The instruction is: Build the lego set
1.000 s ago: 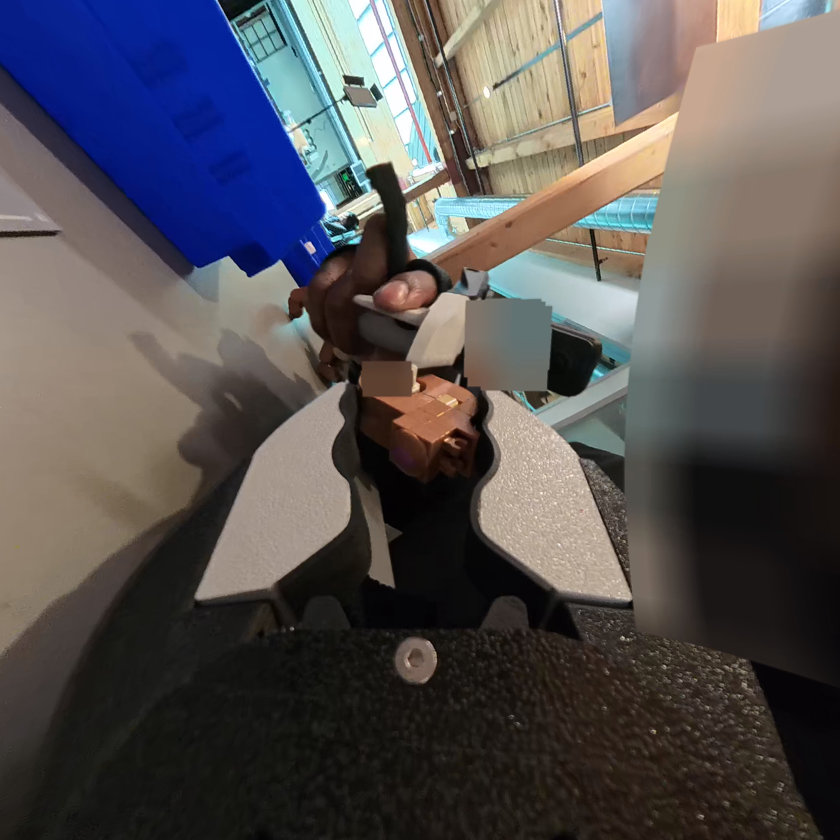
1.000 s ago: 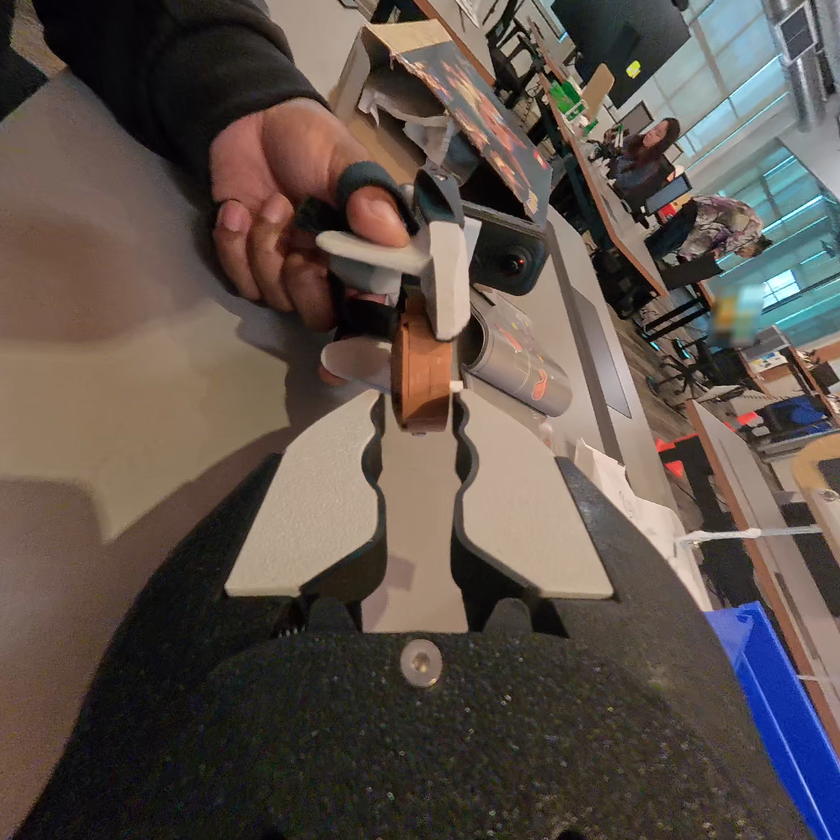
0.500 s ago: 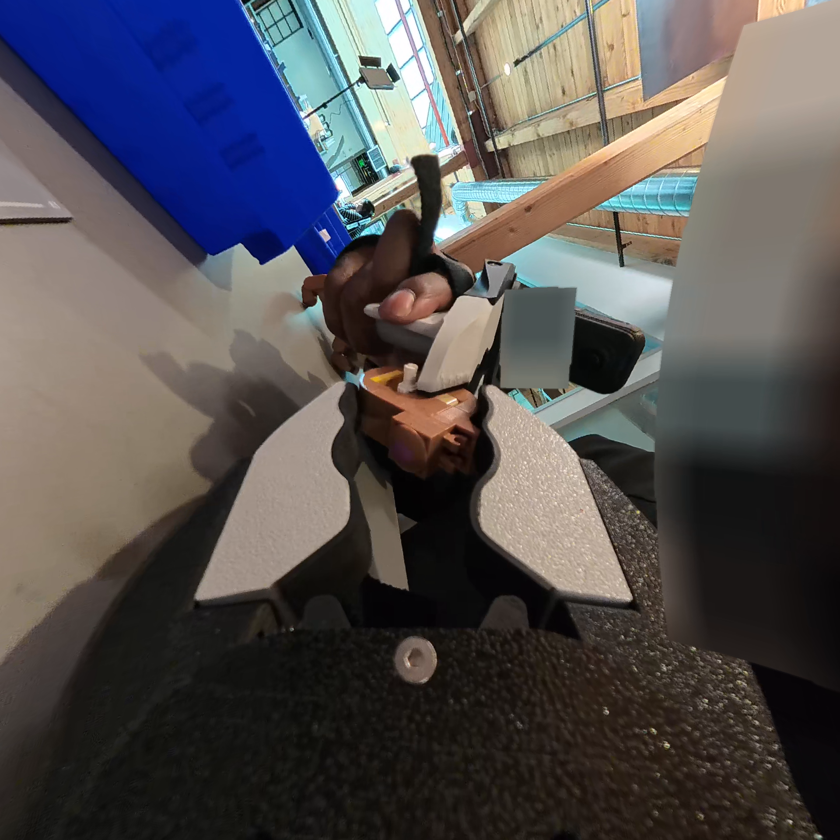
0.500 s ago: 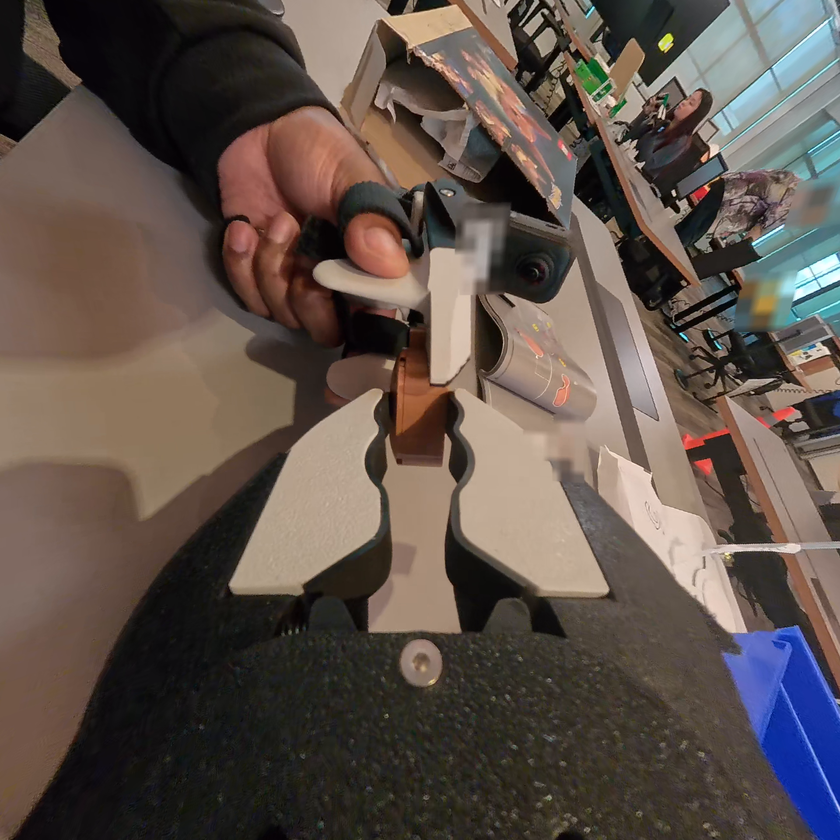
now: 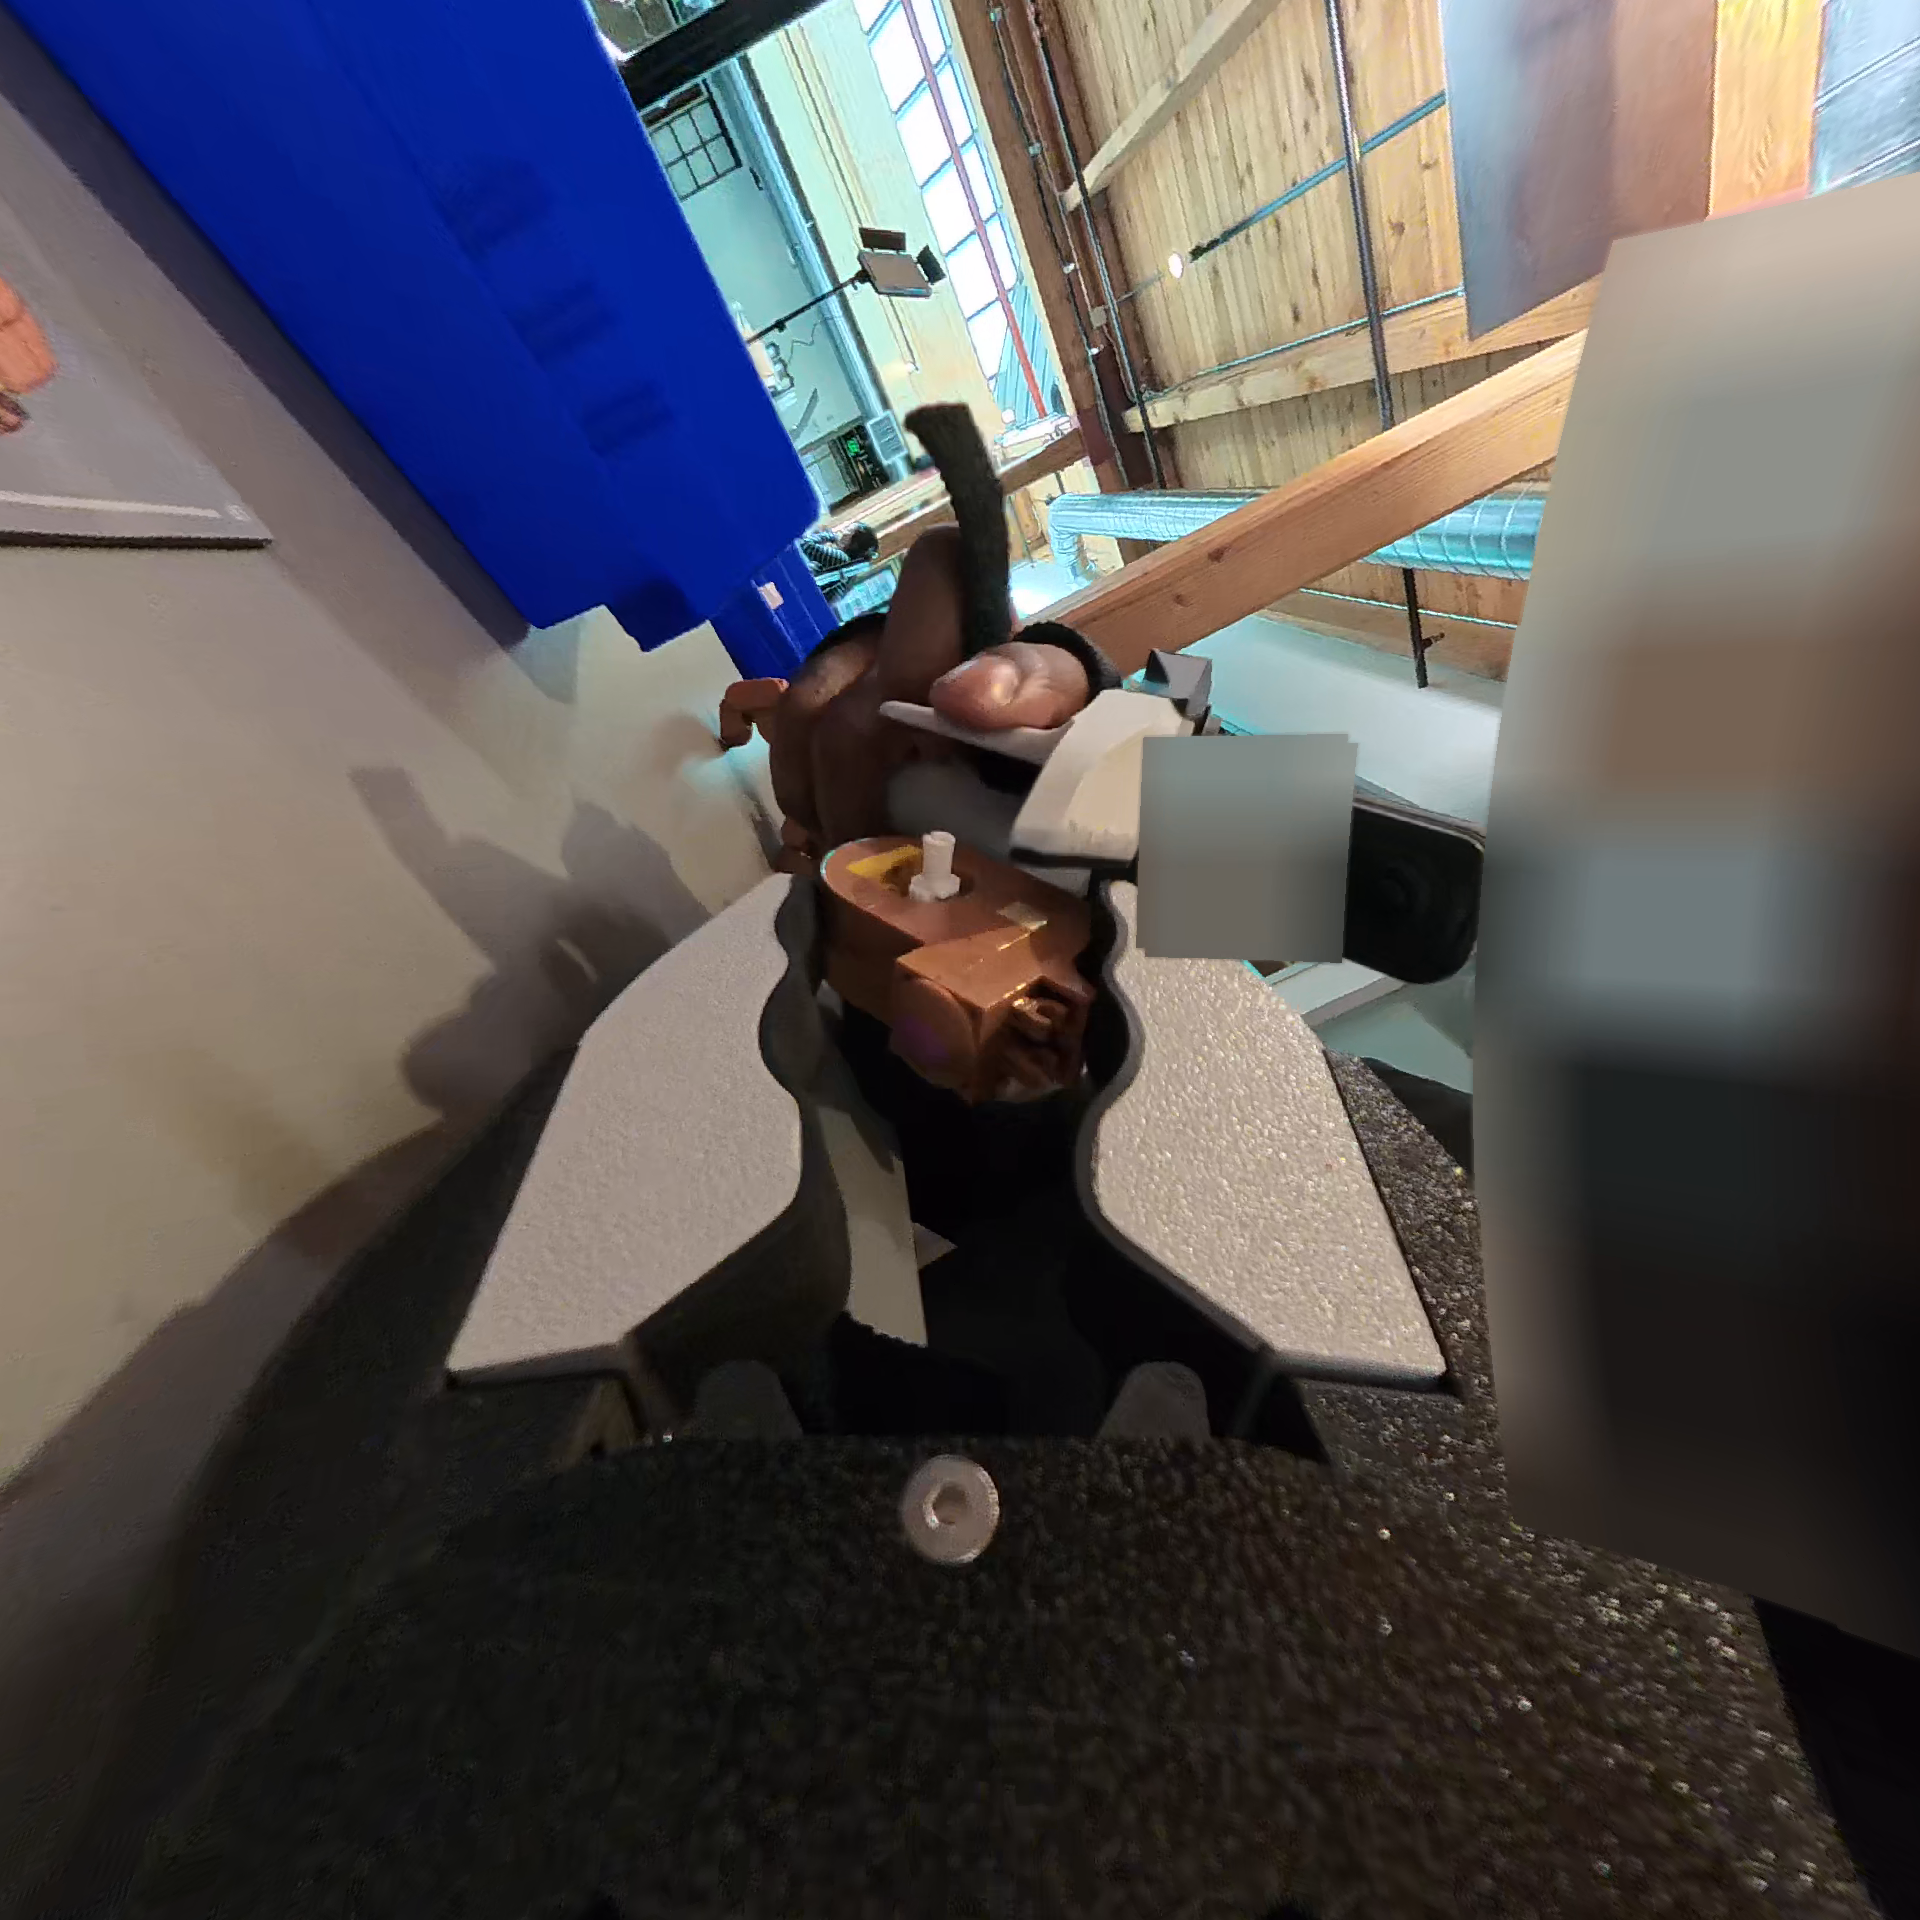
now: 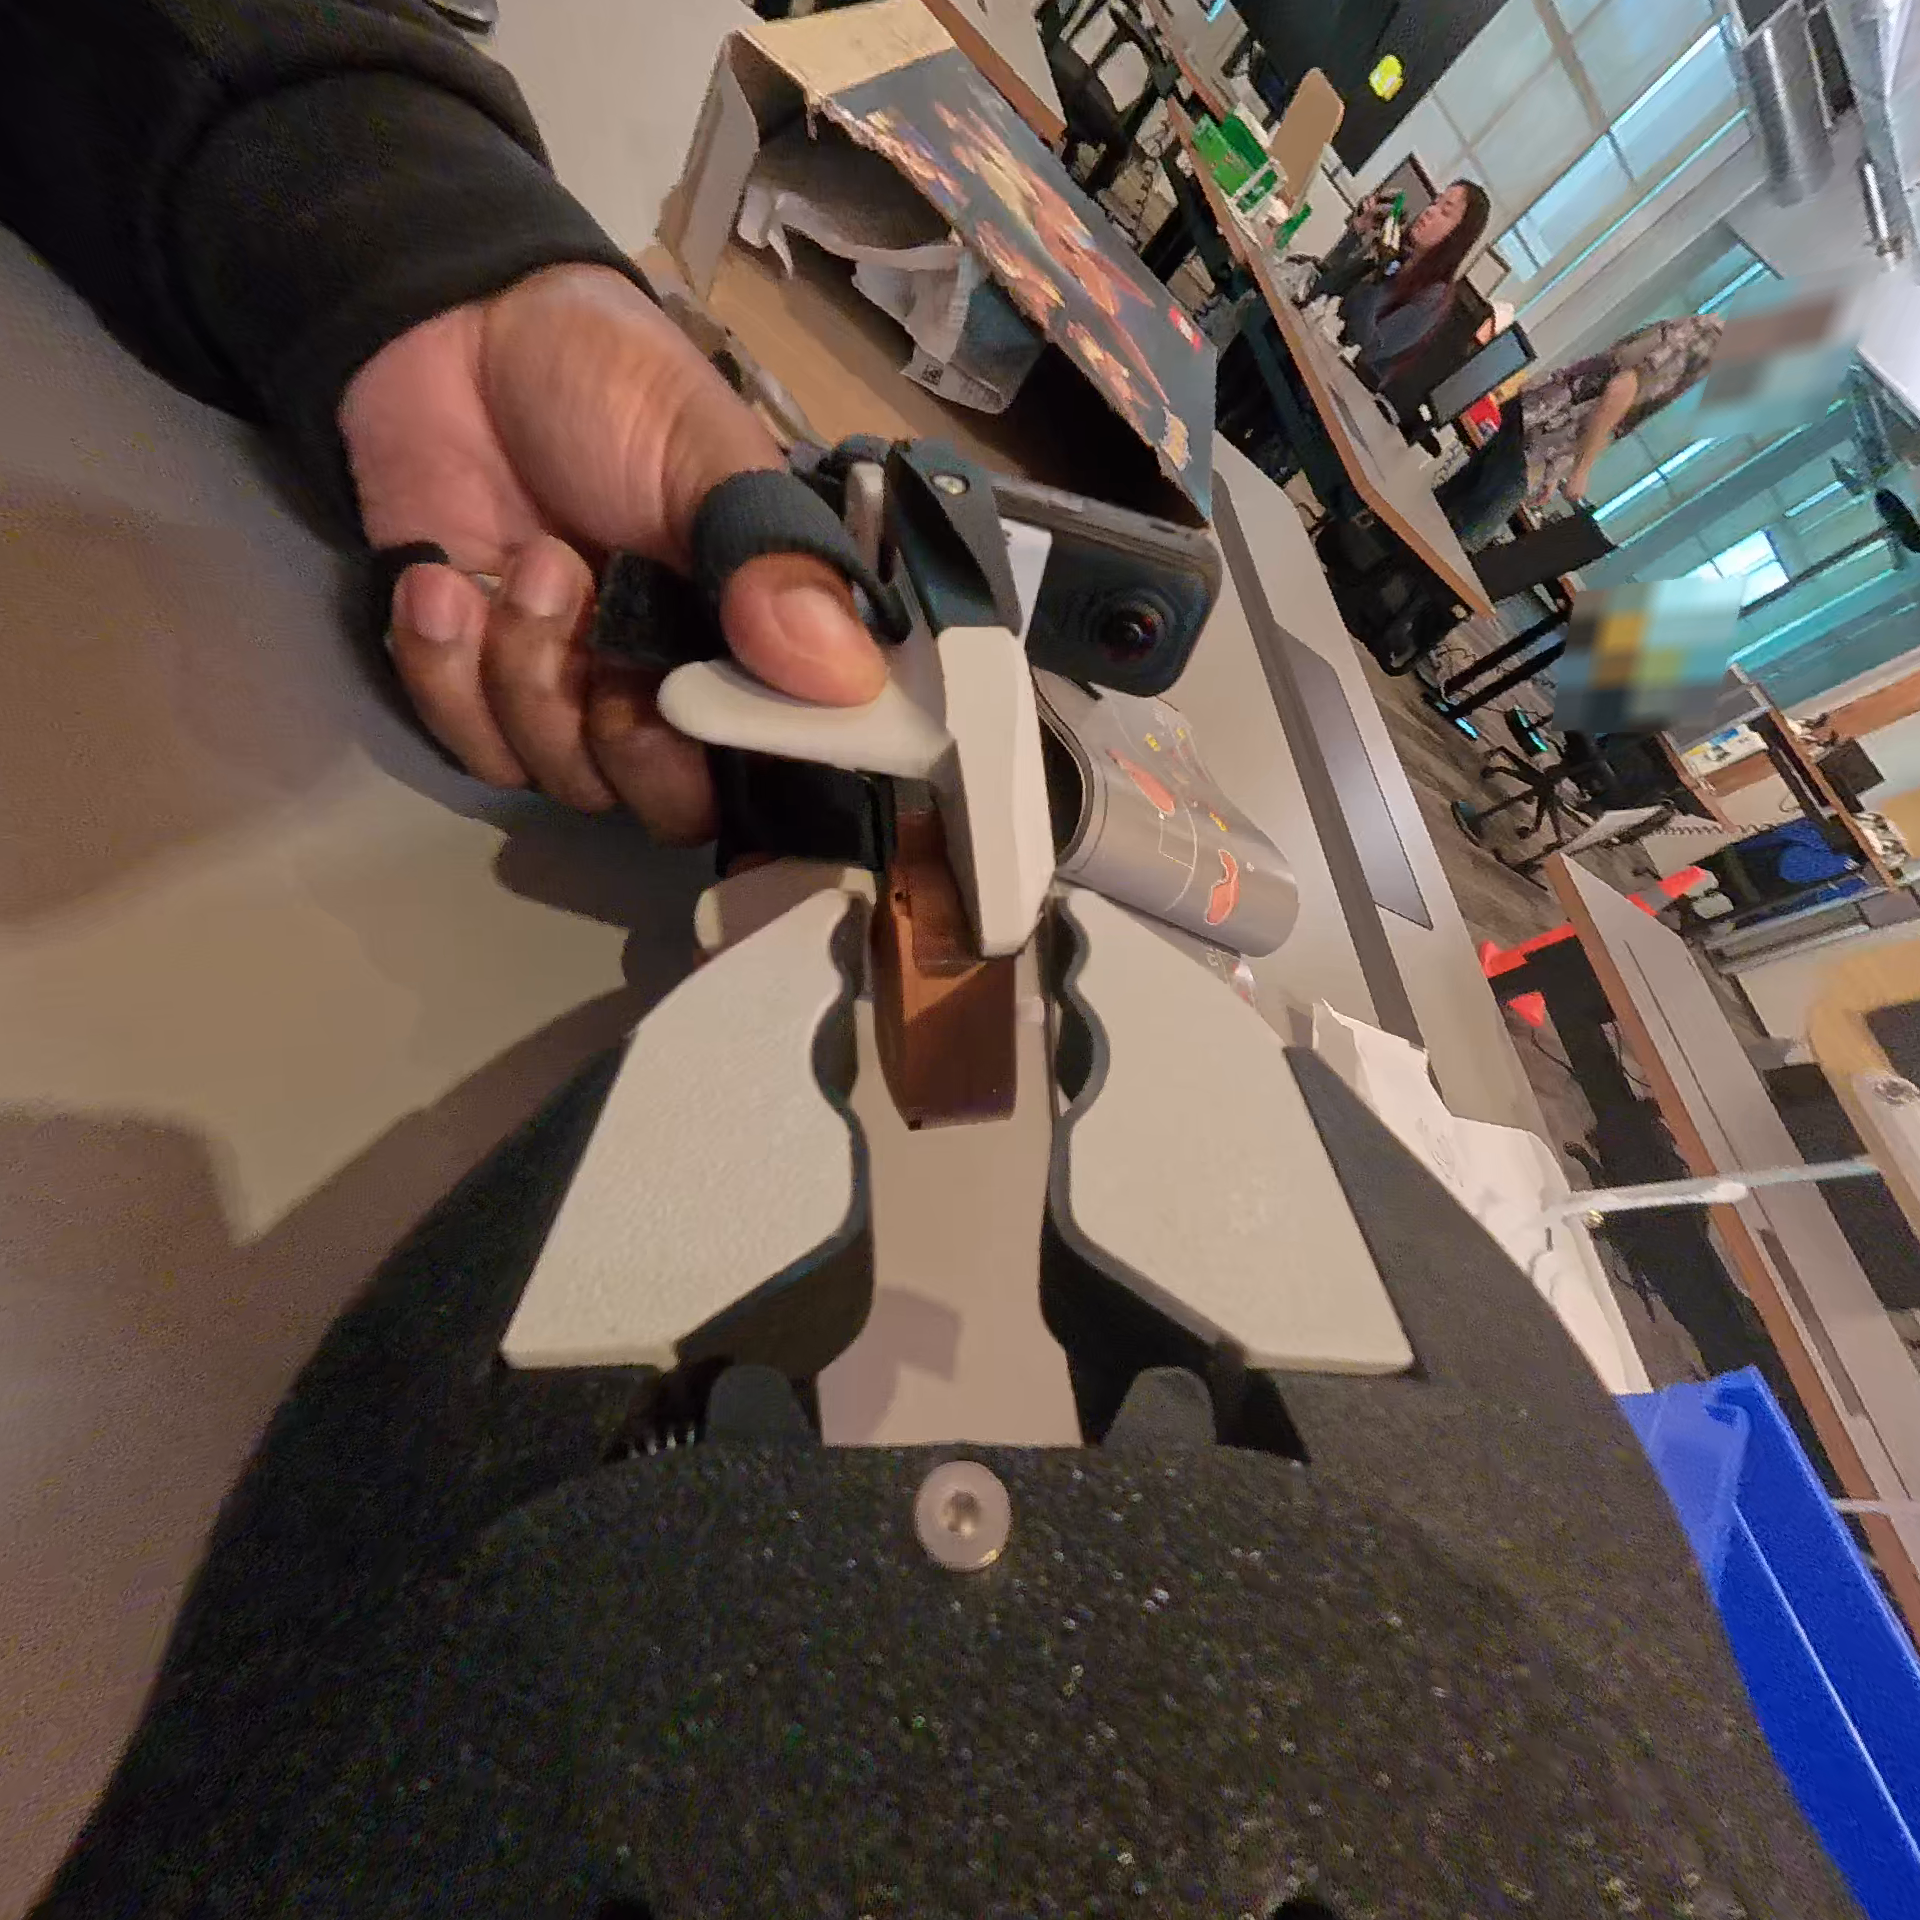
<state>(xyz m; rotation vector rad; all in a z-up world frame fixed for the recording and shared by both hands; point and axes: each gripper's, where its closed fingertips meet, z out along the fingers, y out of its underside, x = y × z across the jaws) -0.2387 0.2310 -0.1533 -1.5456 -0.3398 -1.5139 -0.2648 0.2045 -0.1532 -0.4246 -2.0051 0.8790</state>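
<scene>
A brown lego assembly (image 5: 956,977) with a small white peg (image 5: 933,868) on its top face sits between my left gripper's (image 5: 945,935) grey fingertips, which are shut on it above the table. The right gripper (image 5: 1075,795), held by a hand, hovers just beyond and above the peg. In the right wrist view the same brown assembly (image 6: 940,1029) lies between my right gripper's (image 6: 951,987) fingers, with a thin gap on each side. The left gripper's finger (image 6: 987,790) overlaps the assembly's top. A hand in a black sleeve (image 6: 540,488) holds the left gripper.
A blue bin (image 5: 416,270) stands at the table's far side and shows again in the right wrist view (image 6: 1808,1621). An instruction booklet (image 5: 94,447) lies on the left. An open cardboard box (image 6: 935,239) and a curled booklet (image 6: 1174,842) lie behind the grippers. People sit at distant desks.
The right gripper has moved closer, so the brown assembly sits deeper between its fingers, and its jaws have widened slightly. The left gripper tilted the assembly, so the white peg now shows on top.
</scene>
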